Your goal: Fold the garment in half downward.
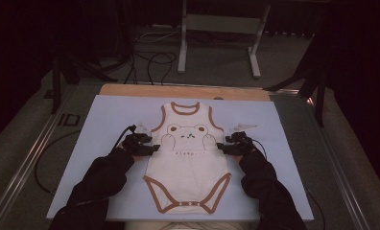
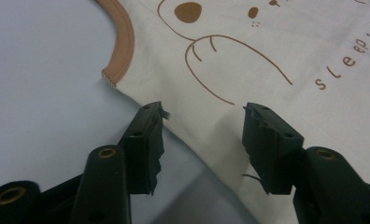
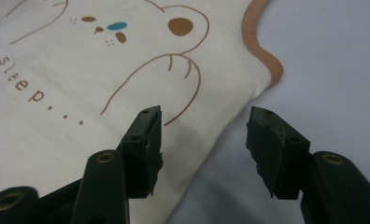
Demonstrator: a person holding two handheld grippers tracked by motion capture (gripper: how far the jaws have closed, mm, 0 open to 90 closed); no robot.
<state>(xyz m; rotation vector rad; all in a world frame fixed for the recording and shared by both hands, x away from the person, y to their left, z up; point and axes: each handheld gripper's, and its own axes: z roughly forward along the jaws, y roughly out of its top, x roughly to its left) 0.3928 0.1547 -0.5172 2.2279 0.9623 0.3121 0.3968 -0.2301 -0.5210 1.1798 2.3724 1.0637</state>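
A cream baby bodysuit point(image 1: 187, 160) with brown trim and a bear print lies flat on the pale blue sheet point(image 1: 106, 120) that covers the desk, midway between its left and right edges, neck toward the far edge. The left gripper point(image 1: 155, 148) sits at the garment's left side seam, just below the armhole; its 2 jaws stand apart, straddling the cloth edge without pinching it. The right gripper point(image 1: 220, 147) mirrors it at the right seam, jaws likewise apart over the edge.
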